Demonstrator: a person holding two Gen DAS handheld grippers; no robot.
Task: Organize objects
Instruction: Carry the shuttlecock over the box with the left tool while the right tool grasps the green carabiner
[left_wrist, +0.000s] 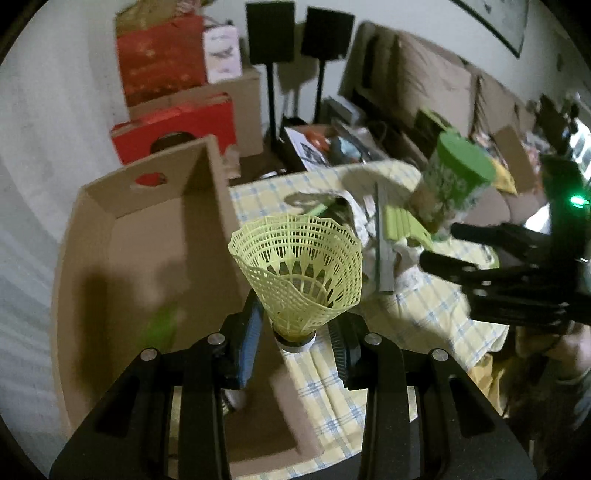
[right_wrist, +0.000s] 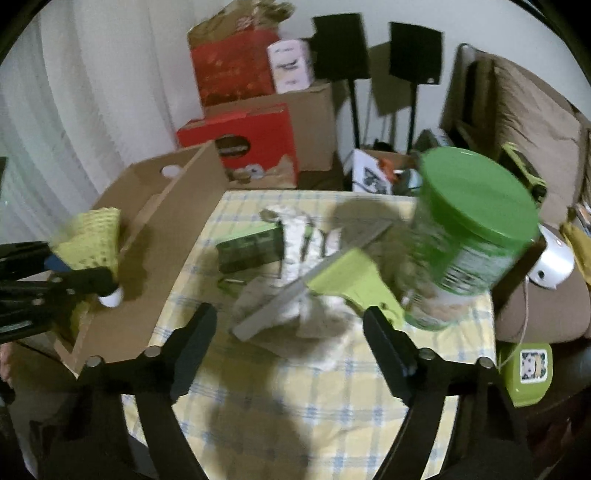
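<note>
My left gripper (left_wrist: 295, 341) is clenched on a yellow shuttlecock (left_wrist: 297, 271), pinching its white cork base between the fingers so the mesh skirt flares up ahead of me. Just to the left of those fingers sits an open cardboard box (left_wrist: 147, 236), and the right wrist view shows the shuttlecock (right_wrist: 92, 243) held over that box (right_wrist: 155, 229). My right gripper (right_wrist: 290, 332) is spread wide and holds nothing, hovering above the yellow checked tablecloth (right_wrist: 314, 398). Ahead and to the right of it stands a green-lidded can (right_wrist: 469, 236), blurred, close to the right finger; I cannot tell whether they touch. Straight ahead lie a grey ruler (right_wrist: 306, 277), crumpled white cloth (right_wrist: 306, 236) and a dark green box (right_wrist: 249, 249).
</note>
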